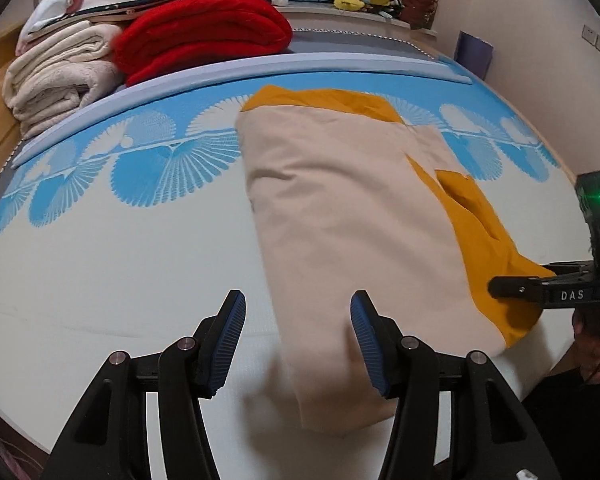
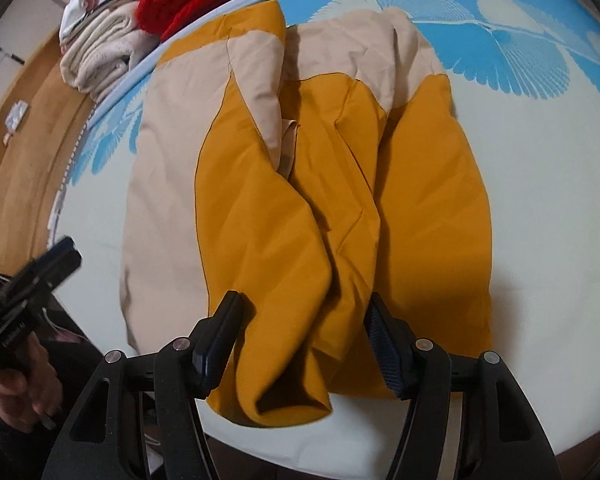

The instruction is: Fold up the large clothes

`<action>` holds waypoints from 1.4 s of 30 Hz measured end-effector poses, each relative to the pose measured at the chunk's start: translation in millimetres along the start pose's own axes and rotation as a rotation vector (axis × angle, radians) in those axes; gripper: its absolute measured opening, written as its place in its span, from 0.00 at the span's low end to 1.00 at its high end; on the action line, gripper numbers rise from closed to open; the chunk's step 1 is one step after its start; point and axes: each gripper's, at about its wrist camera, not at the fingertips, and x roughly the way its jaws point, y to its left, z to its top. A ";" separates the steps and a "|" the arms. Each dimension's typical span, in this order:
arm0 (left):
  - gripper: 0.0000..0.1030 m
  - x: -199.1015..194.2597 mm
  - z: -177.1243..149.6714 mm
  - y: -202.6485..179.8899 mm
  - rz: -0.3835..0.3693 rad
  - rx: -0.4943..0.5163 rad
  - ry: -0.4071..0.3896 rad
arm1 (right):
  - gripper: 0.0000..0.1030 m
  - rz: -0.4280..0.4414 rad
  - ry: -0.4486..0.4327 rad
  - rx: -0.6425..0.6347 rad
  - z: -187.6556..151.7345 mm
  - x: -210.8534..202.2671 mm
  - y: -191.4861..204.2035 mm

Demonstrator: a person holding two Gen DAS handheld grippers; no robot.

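Two grippers point steeply down over a bed (image 1: 80, 280) where a mustard and cream jacket (image 2: 300, 184) lies part-folded. On the left gripper (image 1: 298, 338) the jaws stand about half open with nothing pressed between the pads; its right pad hangs over the jacket's cream near edge while its left pad is over bare white sheet. On the right gripper (image 2: 302, 344) the jaws stand rather wider, straddling a mustard fold at the jacket's near hem, and the pads do not visibly pinch the cloth. From the left wrist view the right gripper enters at the right edge, its fingertips over the jacket's mustard corner, a hand (image 1: 594, 340) on its handle. From the right wrist view the left gripper (image 2: 40, 272) shows blurred at the far left, off the jacket's cream side. Open white sheet lies left of the jacket and right of it, and the bed's near edge runs just below both grippers. Folded cream blankets (image 1: 60, 80) and a red blanket (image 1: 204, 32) are stacked well apart from the jacket, beyond a blue patterned band (image 1: 160, 168).
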 end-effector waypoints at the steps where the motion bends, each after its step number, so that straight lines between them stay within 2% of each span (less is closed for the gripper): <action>1: 0.49 -0.1 -0.3 4.6 -0.011 -0.011 0.003 | 0.60 -0.015 -0.004 -0.008 0.5 -0.9 -0.6; 3: 0.49 1.4 -0.6 6.6 -0.017 -0.019 0.004 | 0.57 -0.041 -0.020 -0.019 -0.3 -1.7 1.1; 5: 0.49 2.6 -0.9 6.8 -0.016 -0.015 0.004 | 0.46 -0.042 -0.027 -0.025 2.2 -3.7 2.1; 7: 0.49 3.9 -1.5 7.1 -0.019 -0.014 0.007 | 0.31 -0.047 -0.038 -0.035 4.2 -5.4 6.4; 8: 0.49 3.8 -2.0 6.8 -0.021 -0.014 0.010 | 0.20 -0.045 -0.045 -0.043 5.0 -7.7 6.6; 10: 0.49 6.5 -2.0 6.6 -0.019 -0.014 0.017 | 0.12 -0.040 -0.072 -0.065 5.7 -12.8 11.1; 14: 0.49 12.7 -2.8 12.1 -0.042 -0.060 0.041 | 0.08 -0.027 -0.173 -0.116 6.3 -38.5 23.0; 19: 0.49 12.7 -0.4 25.7 -0.108 -0.145 0.047 | 0.07 0.073 -0.413 -0.215 0.1 -102.9 43.3; 21: 0.49 7.9 2.4 30.8 -0.155 -0.173 0.031 | 0.06 0.036 -0.504 -0.244 -7.6 -124.9 47.3; 24: 0.49 4.3 5.5 33.7 -0.213 -0.189 0.021 | 0.06 -0.054 -0.563 -0.204 -12.6 -141.2 33.8; 26: 0.49 9.1 4.8 28.9 -0.267 -0.180 0.055 | 0.06 -0.088 -0.501 -0.151 -12.1 -134.2 15.9; 30: 0.49 28.7 -2.9 9.5 -0.346 -0.132 0.172 | 0.06 -0.261 -0.243 -0.077 -14.4 -79.4 -16.6; 33: 0.49 38.7 -10.1 -7.5 -0.383 -0.080 0.241 | 0.06 -0.313 -0.191 -0.080 -15.2 -65.8 -18.7; 35: 0.51 47.8 -16.9 -16.2 -0.374 -0.033 0.284 | 0.06 -0.304 -0.191 -0.069 -14.5 -66.7 -18.1; 37: 0.53 66.8 -29.5 -24.0 -0.344 0.015 0.369 | 0.05 -0.309 -0.182 -0.076 -12.1 -63.6 -19.5; 38: 0.54 79.6 -38.2 -27.7 -0.326 0.034 0.431 | 0.05 -0.319 -0.148 -0.081 -11.7 -54.9 -24.4; 40: 0.54 86.1 -43.3 -31.2 -0.313 0.039 0.450 | 0.05 -0.328 -0.017 -0.036 -14.5 -28.1 -42.5; 41: 0.54 84.1 -41.8 -32.7 -0.307 0.047 0.441 | 0.05 -0.323 0.028 -0.004 -15.7 -17.8 -49.2; 42: 0.55 81.2 -40.5 -33.6 -0.296 0.058 0.430 | 0.06 -0.325 0.036 0.008 -15.7 -14.0 -51.1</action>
